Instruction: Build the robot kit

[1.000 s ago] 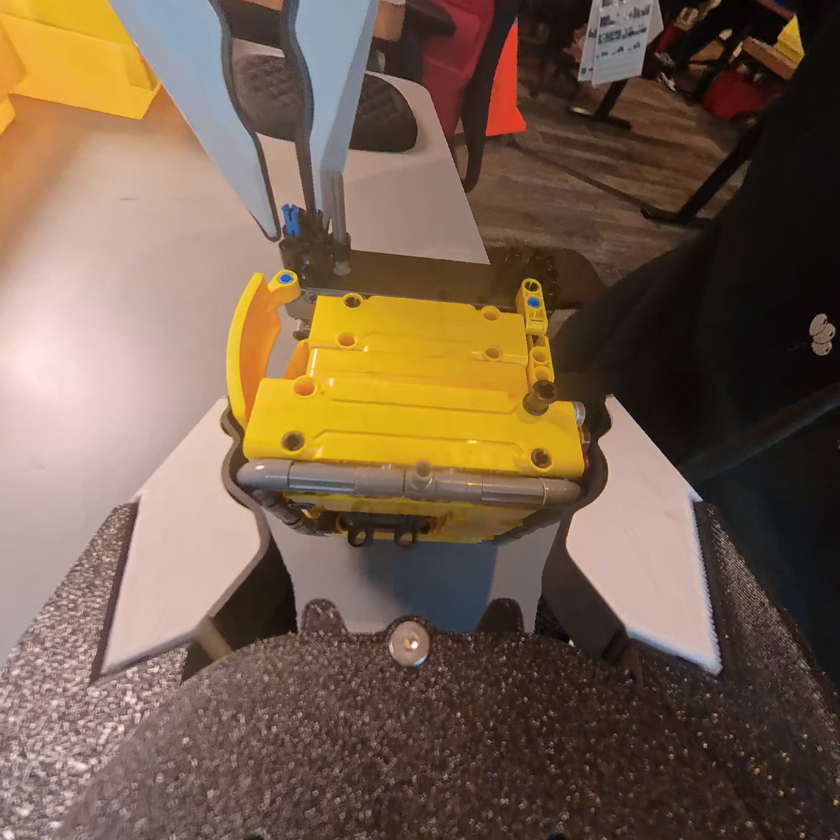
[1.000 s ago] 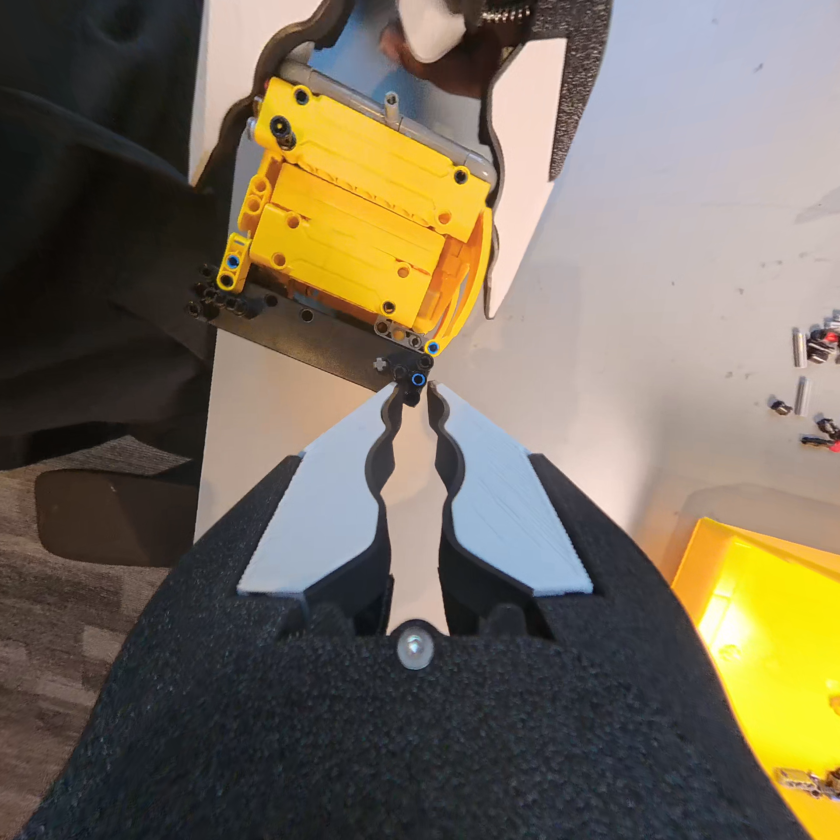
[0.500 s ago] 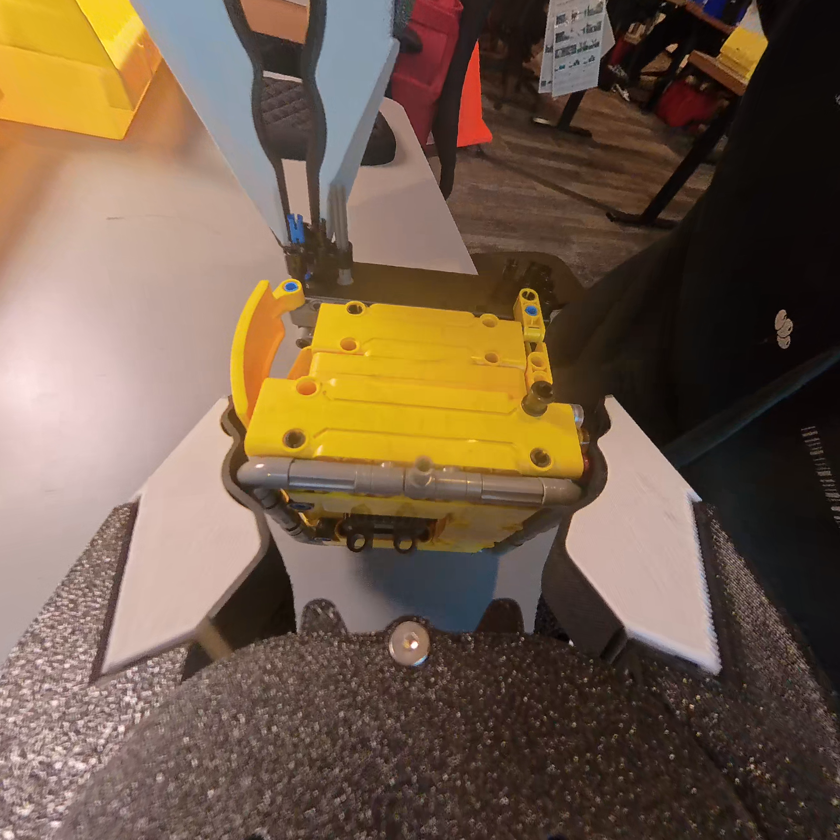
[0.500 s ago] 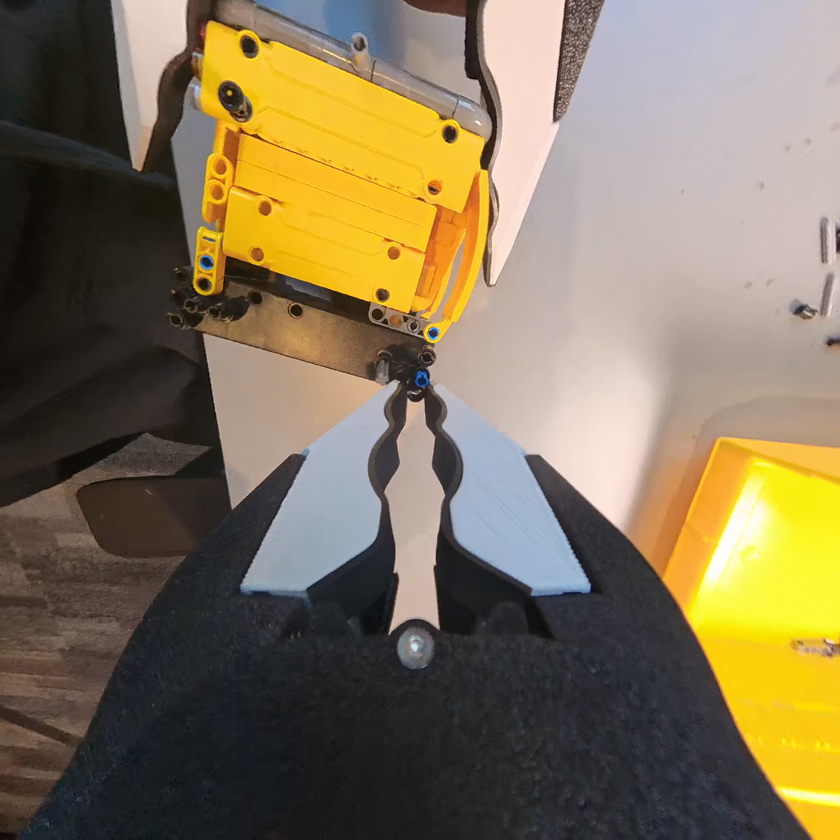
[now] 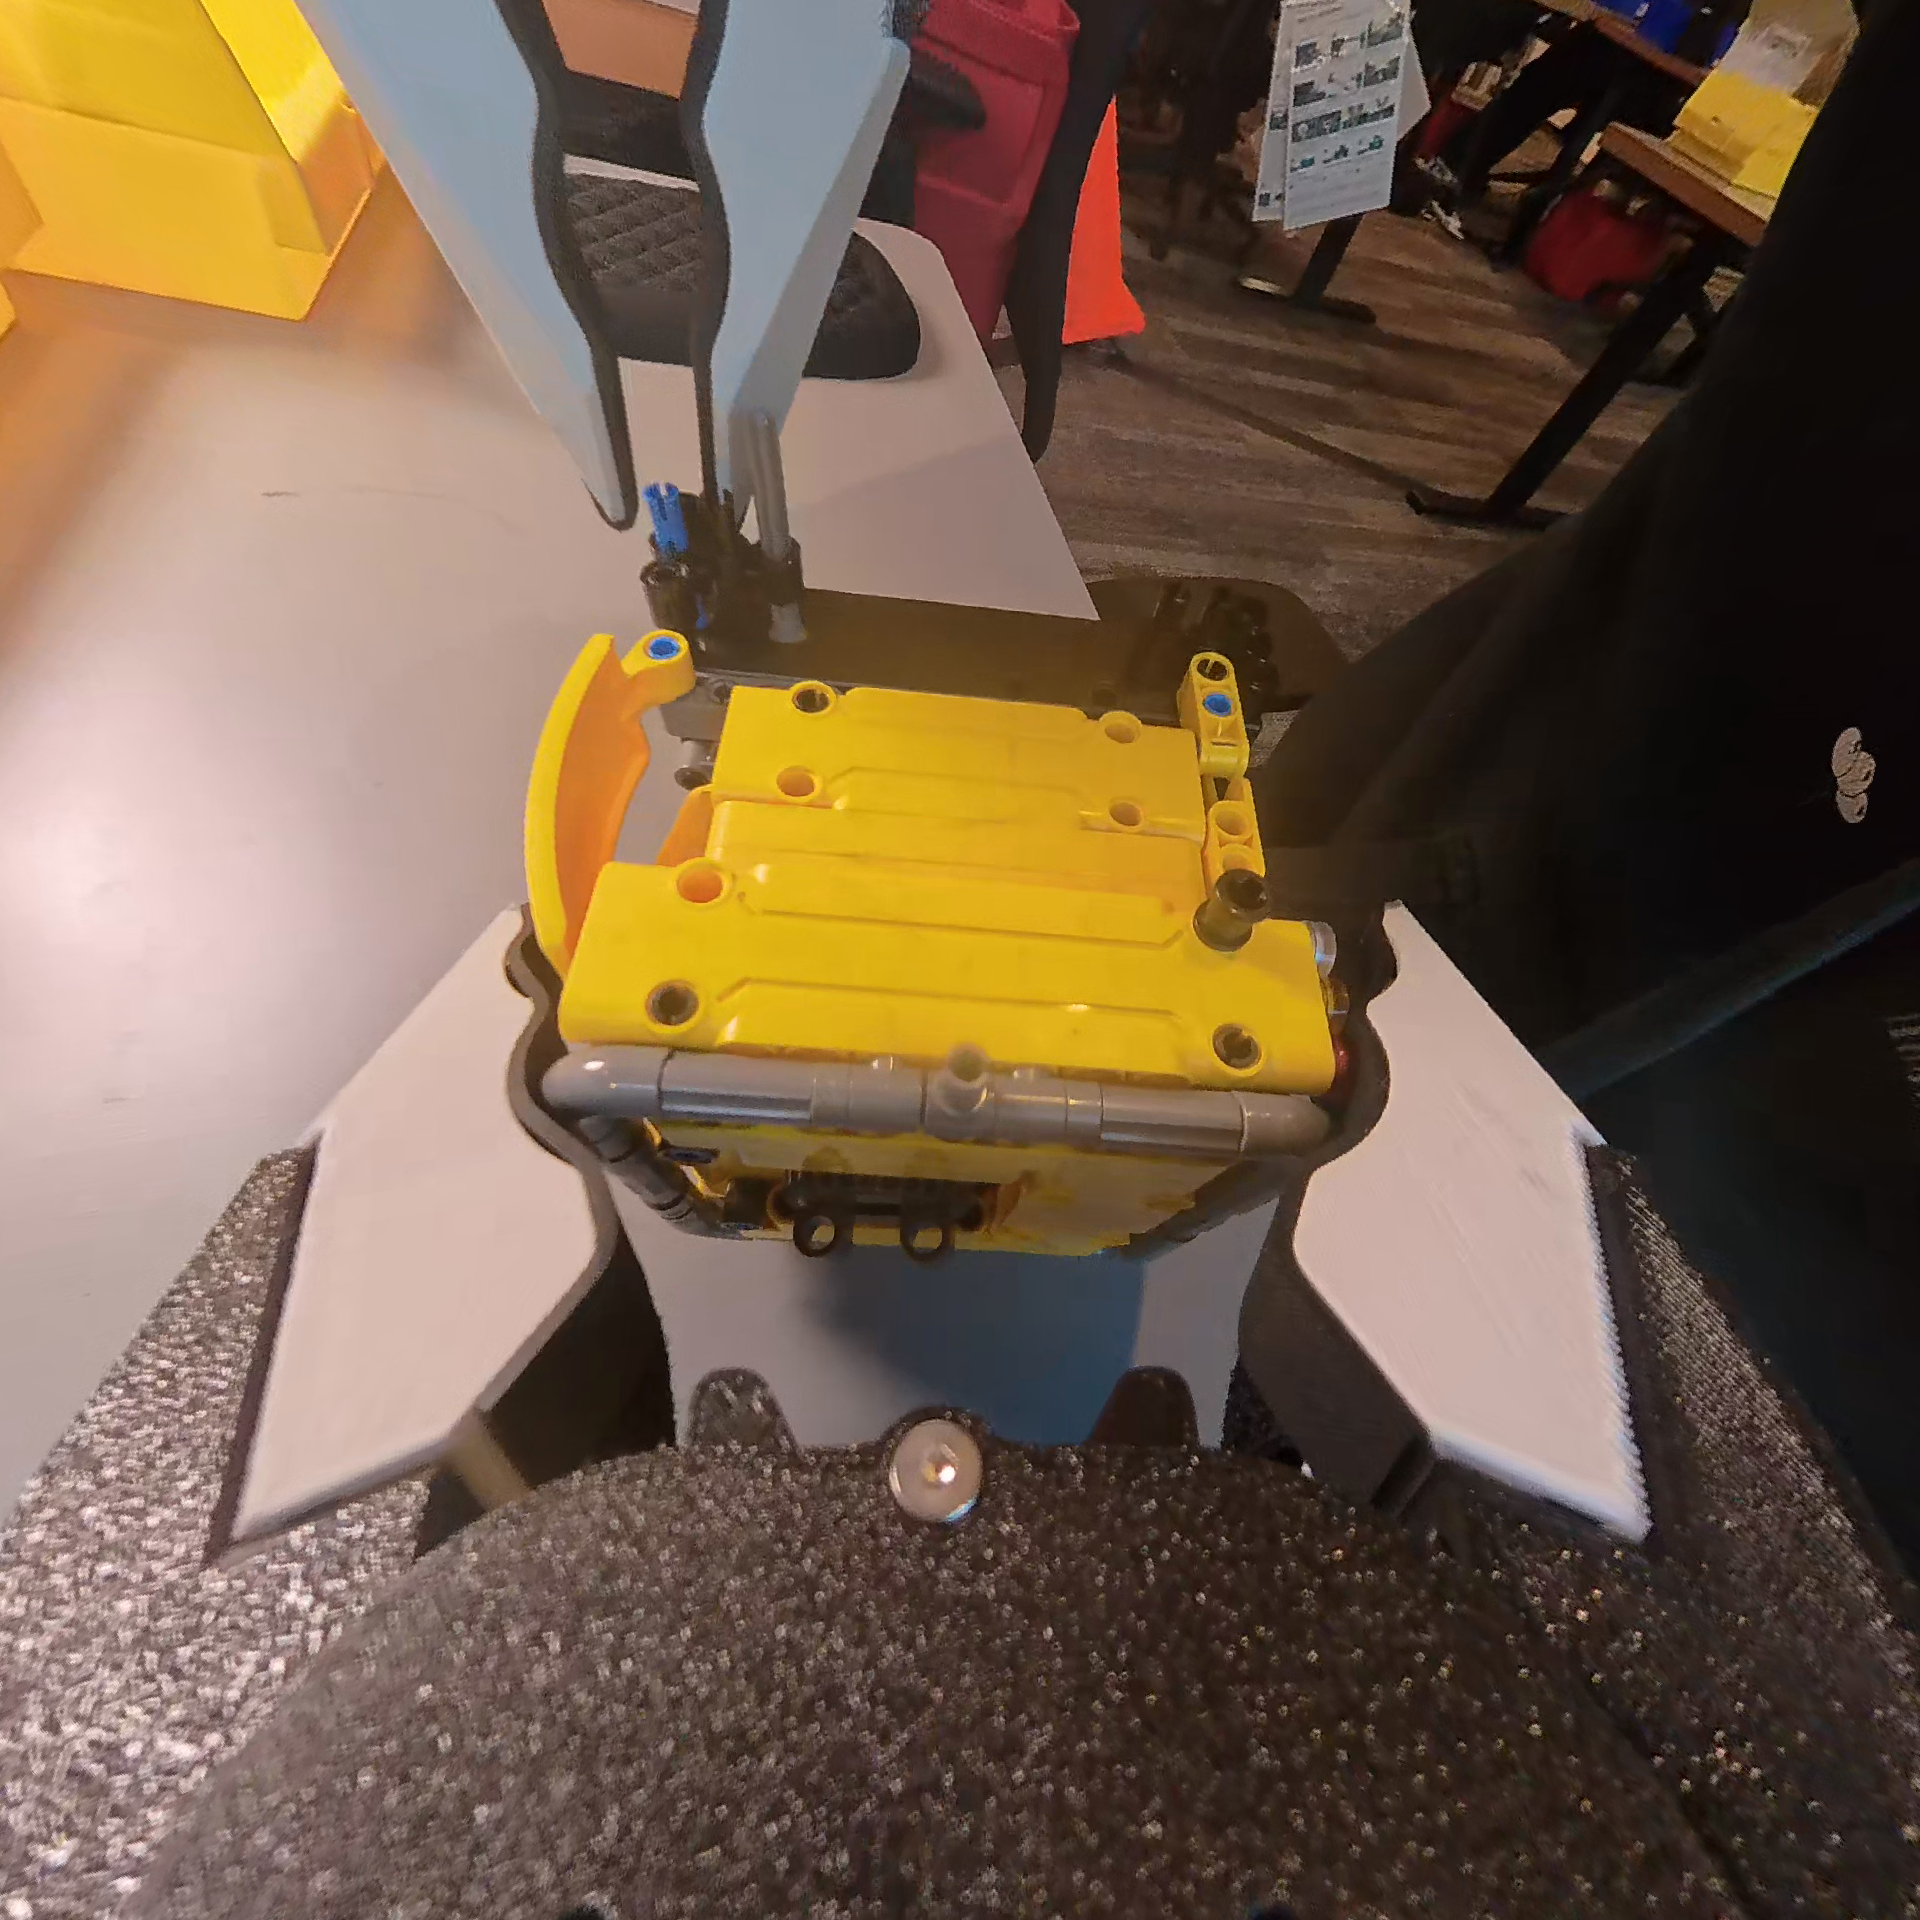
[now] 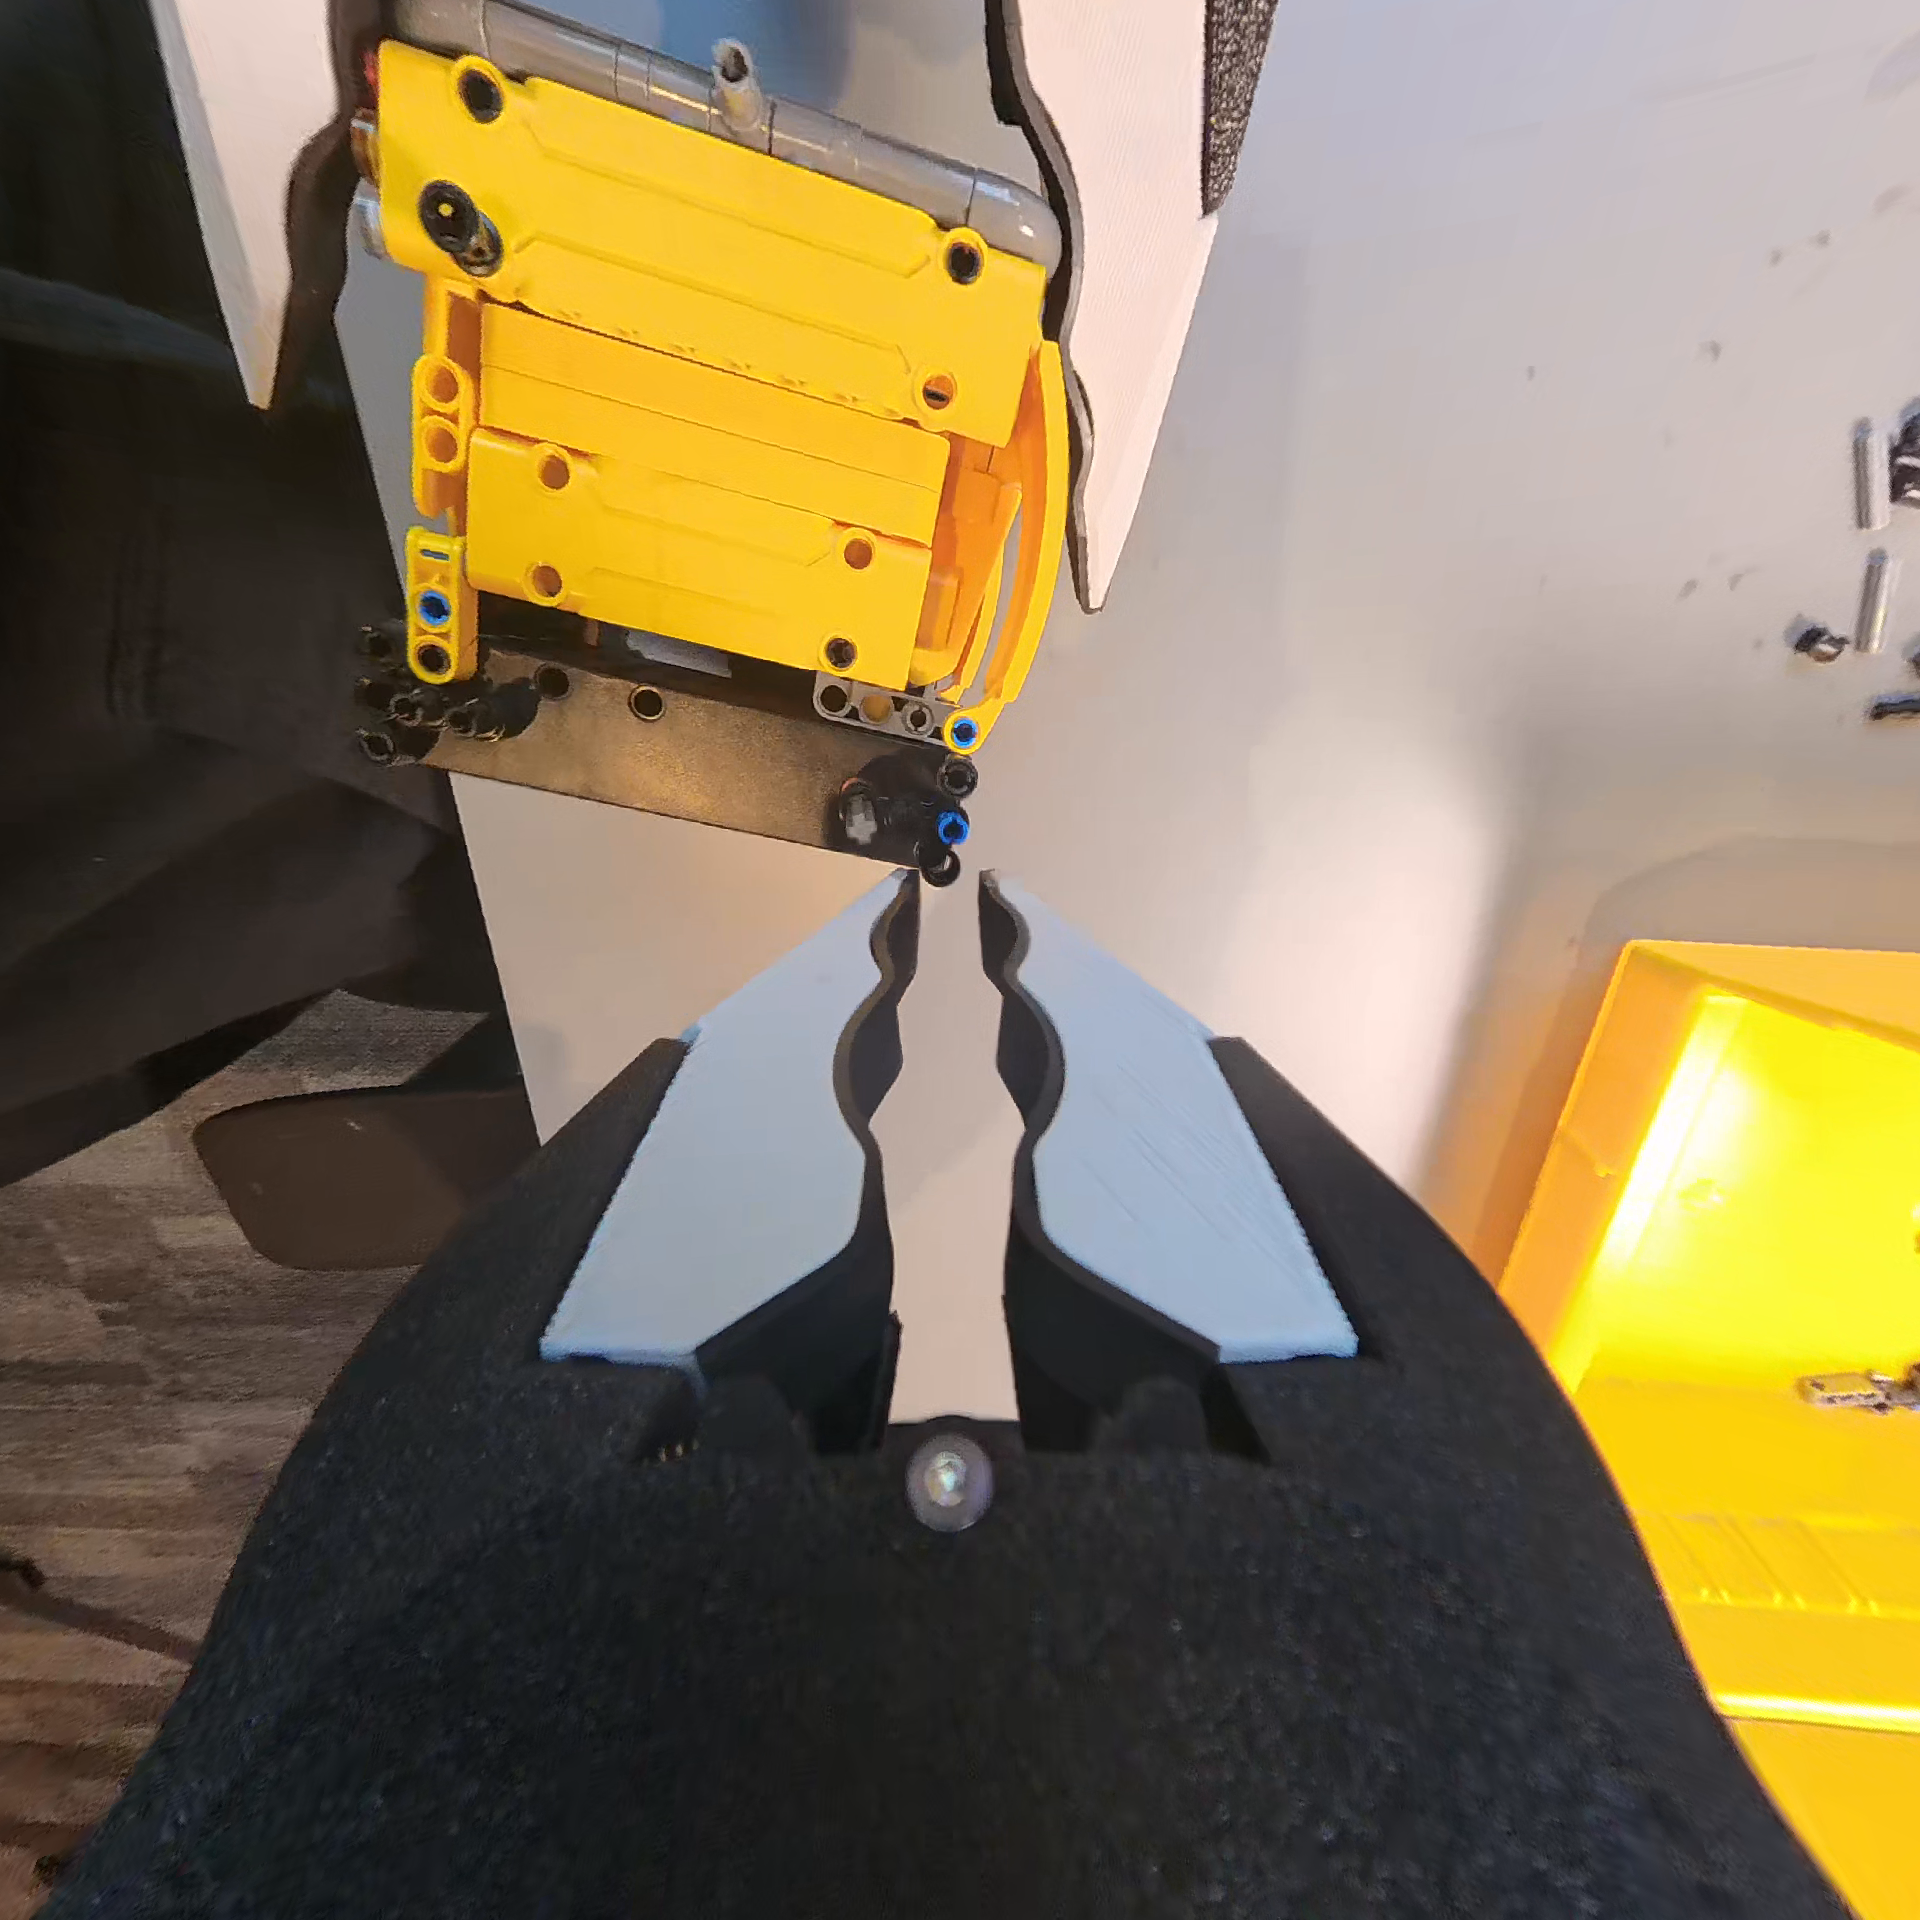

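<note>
Left gripper (image 5: 940,997) clamped on yellow brick model (image 5: 935,925), held over white tabletop (image 5: 208,727). Right gripper (image 6: 948,881) fingers slightly apart, tips just short of the black pin cluster (image 6: 914,816) at the model's far corner, not gripping. Yellow bin (image 6: 1766,1299) to the right.

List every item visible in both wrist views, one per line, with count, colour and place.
brick assembly: one, yellow panels on a black base, clamped in the left gripper
pin cluster: several, black and blue, at the base's corner by the right gripper's tips
tray: one, yellow, right on the table
loose parts: a few, grey and black, far right of the table
table: one, white
left gripper: grey fingers, shut on the assembly
right gripper: grey fingers, slightly apart, empty
</note>
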